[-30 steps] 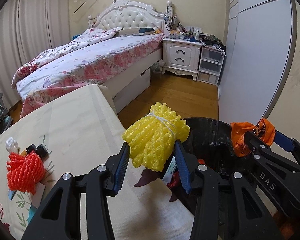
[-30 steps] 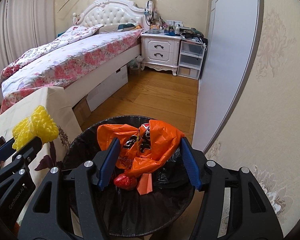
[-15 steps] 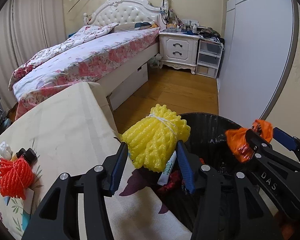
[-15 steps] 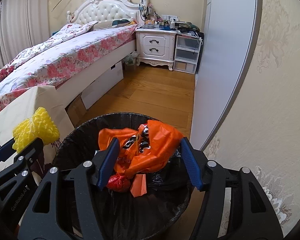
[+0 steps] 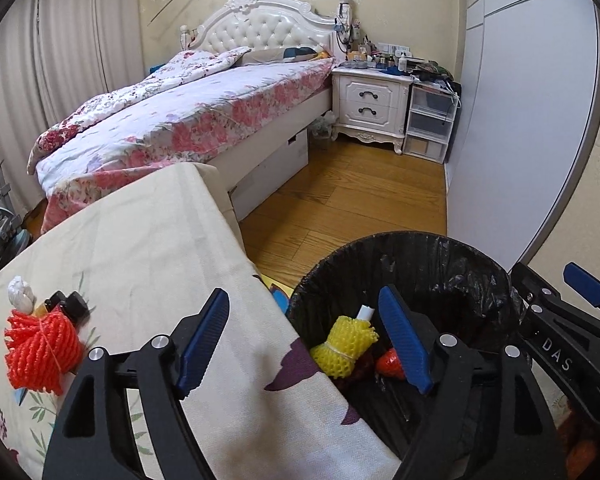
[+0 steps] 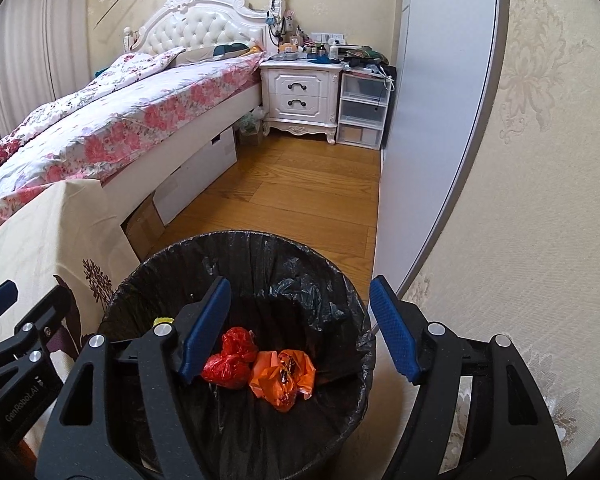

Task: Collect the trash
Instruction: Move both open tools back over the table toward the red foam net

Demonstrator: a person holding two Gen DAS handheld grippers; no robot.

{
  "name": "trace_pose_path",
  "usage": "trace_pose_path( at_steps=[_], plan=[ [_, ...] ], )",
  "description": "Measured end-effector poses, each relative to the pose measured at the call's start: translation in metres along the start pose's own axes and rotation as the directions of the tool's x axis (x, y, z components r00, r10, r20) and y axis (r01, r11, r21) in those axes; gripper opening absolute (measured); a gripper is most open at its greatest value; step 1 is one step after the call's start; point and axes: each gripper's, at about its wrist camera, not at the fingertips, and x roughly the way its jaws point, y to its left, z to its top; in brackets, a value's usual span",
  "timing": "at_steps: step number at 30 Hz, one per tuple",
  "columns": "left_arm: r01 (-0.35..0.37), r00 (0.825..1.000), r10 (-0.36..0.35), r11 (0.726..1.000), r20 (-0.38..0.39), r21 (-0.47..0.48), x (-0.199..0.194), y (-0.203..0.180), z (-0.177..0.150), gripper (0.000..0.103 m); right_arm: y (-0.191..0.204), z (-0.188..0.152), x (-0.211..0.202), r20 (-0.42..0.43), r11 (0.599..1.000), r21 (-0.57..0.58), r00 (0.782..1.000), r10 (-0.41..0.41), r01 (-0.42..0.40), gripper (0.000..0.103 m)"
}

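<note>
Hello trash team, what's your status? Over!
Both grippers, left and right, just opened, fingers empty. Yellow foam net and orange bag in the bin. Red foam net waits on the table. Nothing blocking.

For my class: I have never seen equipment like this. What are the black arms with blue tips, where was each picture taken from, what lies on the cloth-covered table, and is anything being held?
There is no robot here. A person holds a two-finger grasping tool in each hand, and a wide-angle camera on each tool looks forward along its blue-padded fingers. One picture comes from the left tool, the other from the right tool.

Both tools have just been opening and now stand open with nothing gripped. Below them is a bin lined with a black bag. Inside lie a yellow foam net, an orange plastic bag and some red wrapping.

On the table there remain a red foam net, a small white lump and a small black object that I cannot identify.
</note>
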Motion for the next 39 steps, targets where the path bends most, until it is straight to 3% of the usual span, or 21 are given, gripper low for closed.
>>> trace_pose_path(
  at_steps=[15, 26, 32, 39],
  plan=[
    [-0.019, 0.997, 0.023, 0.998, 0.069, -0.068, -0.048, 0.04, -0.005, 0.079, 0.025, -0.001, -0.032, 0.022, 0.997, -0.042, 0.998, 0.065, -0.064, 0.075],
    [-0.045, 0.993, 0.061, 0.988, 0.102, -0.146, -0.088, 0.09, -0.027, 0.08, 0.071, -0.007, -0.059, 0.028, 0.983, -0.128, 0.99, 0.139, -0.134, 0.075],
    [-0.087, 0.989, 0.109, 0.975, 0.099, -0.205, -0.105, 0.126, -0.044, 0.08, 0.107, -0.015, -0.072, 0.018, 0.964, -0.19, 0.982, 0.19, -0.184, 0.075],
    [-0.188, 0.974, 0.215, 0.941, 0.071, -0.281, -0.122, 0.177, -0.069, 0.082, 0.154, -0.023, -0.087, -0.006, 0.928, -0.26, 0.961, 0.275, -0.267, 0.075]
  ],
)
